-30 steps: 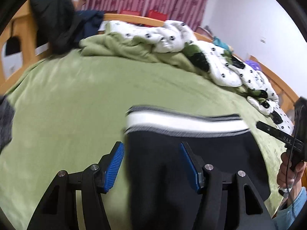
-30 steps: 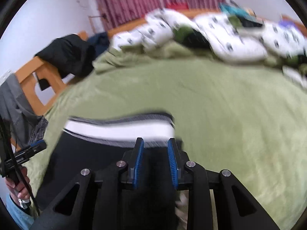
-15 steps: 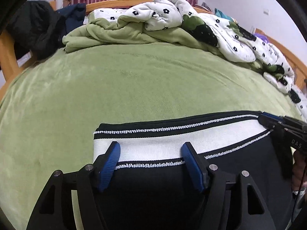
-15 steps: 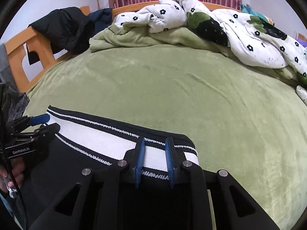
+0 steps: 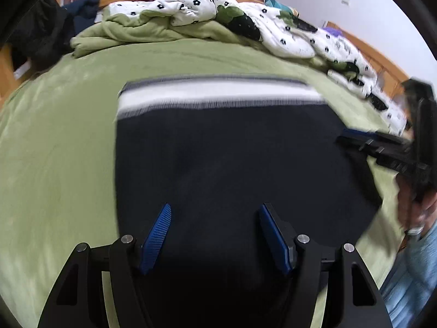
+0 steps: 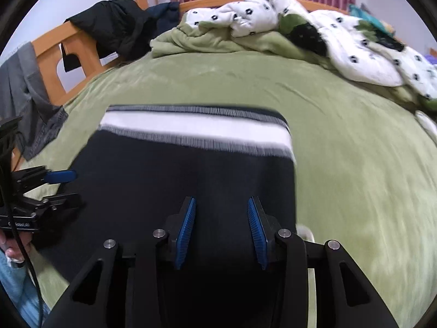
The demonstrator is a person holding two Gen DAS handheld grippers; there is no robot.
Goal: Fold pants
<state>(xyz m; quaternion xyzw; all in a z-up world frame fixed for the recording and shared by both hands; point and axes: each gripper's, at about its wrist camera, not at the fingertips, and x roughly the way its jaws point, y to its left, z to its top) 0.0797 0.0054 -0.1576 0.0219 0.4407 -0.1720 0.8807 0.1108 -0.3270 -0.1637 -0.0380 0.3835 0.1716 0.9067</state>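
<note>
Black pants (image 5: 226,158) with a white, black-edged waistband (image 5: 218,93) lie flat on the green bed cover, waistband at the far end. They also show in the right wrist view (image 6: 196,177). My left gripper (image 5: 215,213) is open and empty above the near part of the pants. My right gripper (image 6: 221,207) is open and empty above the pants near their right edge. Each gripper shows at the edge of the other's view, the right one (image 5: 382,147) and the left one (image 6: 46,188).
A crumpled white flowered quilt (image 5: 259,30) and a green blanket (image 6: 218,43) lie along the far side of the bed. Dark clothes (image 6: 117,24) hang on the wooden bed frame (image 6: 68,52) at the left. Grey cloth (image 6: 30,95) hangs at the left edge.
Both grippers have pulled back from the waistband toward me. The right gripper's fingers, close together on the waistband before, have opened. The views are blurred with motion.
</note>
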